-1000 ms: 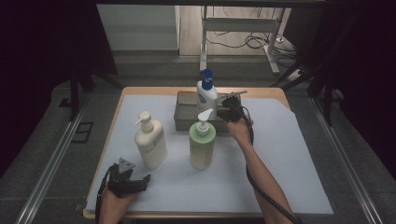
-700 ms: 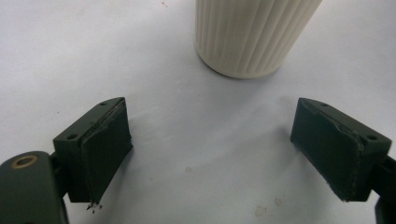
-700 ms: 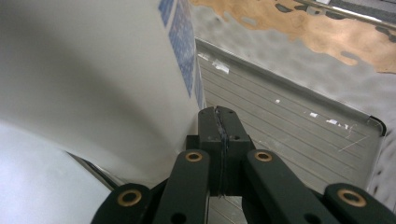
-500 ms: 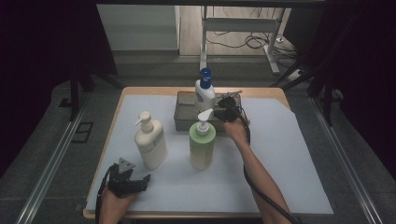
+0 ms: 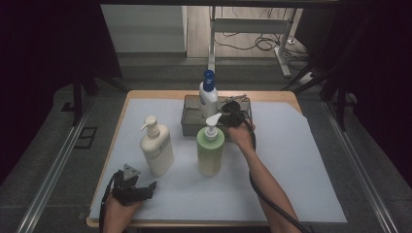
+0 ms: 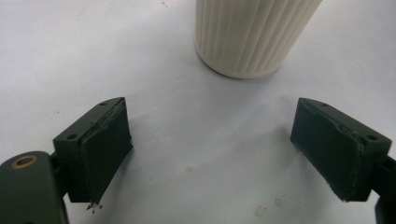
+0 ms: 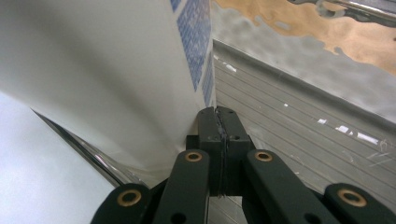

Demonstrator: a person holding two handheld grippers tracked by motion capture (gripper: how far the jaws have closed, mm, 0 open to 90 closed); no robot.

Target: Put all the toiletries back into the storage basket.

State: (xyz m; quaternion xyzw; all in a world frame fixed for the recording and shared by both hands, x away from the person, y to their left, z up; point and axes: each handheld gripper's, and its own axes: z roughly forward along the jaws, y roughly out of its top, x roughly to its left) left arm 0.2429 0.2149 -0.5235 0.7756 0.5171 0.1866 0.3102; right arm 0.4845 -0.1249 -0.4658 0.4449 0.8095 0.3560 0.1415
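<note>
White-bodied, blue-capped bottle (image 5: 208,94) stands in the metal tray (image 5: 190,119) at the table's far edge, right gripper (image 5: 228,109) beside it. Left gripper (image 6: 210,149) rests spread near the ribbed cream bottle (image 6: 252,35). Right gripper (image 7: 218,116): jaws pressed together, empty, touching the bottle (image 7: 102,70); withdraw gently so it stays upright.

High view was dim: dark surround, light fell from above onto pale surface (image 5: 301,160), soft short shadows beside cream bottle (image 5: 156,148) and green bottle (image 5: 210,150). Picture soft, slightly grainy, far floor brighter. My left claw (image 6: 212,154) view was evenly lit, pads sharp, faint shadow under ribbed bottle base (image 6: 252,37). My right claw (image 7: 219,140) view showed glare and warped reflections on metal tray wall (image 7: 303,51); white bottle (image 7: 102,70) close, blurred, washed out.
</note>
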